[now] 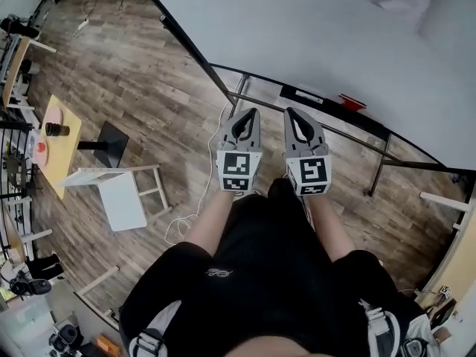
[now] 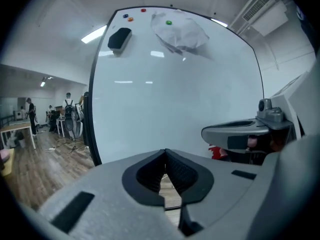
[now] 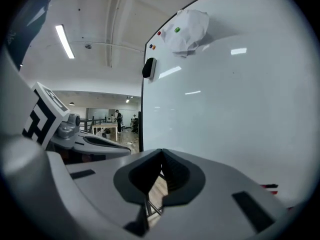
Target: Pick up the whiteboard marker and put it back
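Both grippers are held side by side in front of a large whiteboard point(image 1: 335, 36). My left gripper point(image 1: 249, 114) is shut, its pads meeting with nothing between them point(image 2: 165, 152). My right gripper point(image 1: 291, 114) is shut too and holds nothing point(image 3: 161, 152). No marker is in either gripper. A small red object point(image 1: 351, 103) lies on the board's lower ledge beside a black strip point(image 1: 301, 95); I cannot tell whether it is the marker. It shows as a red patch point(image 2: 217, 152) past the left jaws and at the lower right point(image 3: 268, 187) of the right gripper view.
High on the board hang a black eraser point(image 2: 119, 38), small magnets and a crumpled white sheet point(image 2: 180, 31). The board's metal stand point(image 1: 379, 166) reaches to the wooden floor. A white chair point(image 1: 123, 192), a yellow table point(image 1: 56, 140) and a white cable point(image 1: 195, 207) lie to the left. People stand far back.
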`<action>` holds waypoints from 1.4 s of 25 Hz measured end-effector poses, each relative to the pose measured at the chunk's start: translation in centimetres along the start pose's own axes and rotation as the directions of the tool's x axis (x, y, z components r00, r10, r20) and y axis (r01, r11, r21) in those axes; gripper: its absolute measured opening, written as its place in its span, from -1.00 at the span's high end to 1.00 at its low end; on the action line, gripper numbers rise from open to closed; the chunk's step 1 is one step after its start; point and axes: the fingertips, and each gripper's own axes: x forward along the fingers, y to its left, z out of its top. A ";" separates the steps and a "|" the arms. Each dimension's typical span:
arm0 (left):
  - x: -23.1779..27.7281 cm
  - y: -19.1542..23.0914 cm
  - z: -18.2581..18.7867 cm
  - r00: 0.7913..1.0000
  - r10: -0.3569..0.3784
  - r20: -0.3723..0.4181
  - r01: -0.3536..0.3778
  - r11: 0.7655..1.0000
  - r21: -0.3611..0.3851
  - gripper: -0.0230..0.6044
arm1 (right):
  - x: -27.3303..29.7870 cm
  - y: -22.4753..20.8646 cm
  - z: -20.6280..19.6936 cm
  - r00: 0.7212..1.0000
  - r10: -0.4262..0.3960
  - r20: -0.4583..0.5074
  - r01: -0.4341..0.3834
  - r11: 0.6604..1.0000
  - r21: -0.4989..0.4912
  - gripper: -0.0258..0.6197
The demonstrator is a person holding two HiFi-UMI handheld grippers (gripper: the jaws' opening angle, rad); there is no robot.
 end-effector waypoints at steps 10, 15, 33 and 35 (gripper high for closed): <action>-4.0 -3.3 2.2 0.988 -0.107 0.108 0.107 0.994 0.006 0.91 | -5.8 0.7 2.3 0.990 -0.132 0.044 0.134 0.990 -0.042 0.91; -7.3 -6.0 2.6 0.967 -0.189 0.172 0.193 0.981 -0.010 0.91 | -11.0 1.5 3.3 0.977 -0.206 0.053 0.209 0.975 -0.072 0.91; -12.7 -13.3 6.1 0.950 -0.124 0.286 0.141 0.989 -0.038 0.91 | -21.0 -0.8 6.8 0.971 -0.181 0.158 0.202 0.971 -0.129 0.91; -13.1 -15.0 6.5 0.947 -0.129 0.294 0.144 0.989 -0.032 0.91 | -22.6 -2.2 7.1 0.966 -0.193 0.169 0.215 0.969 -0.122 0.91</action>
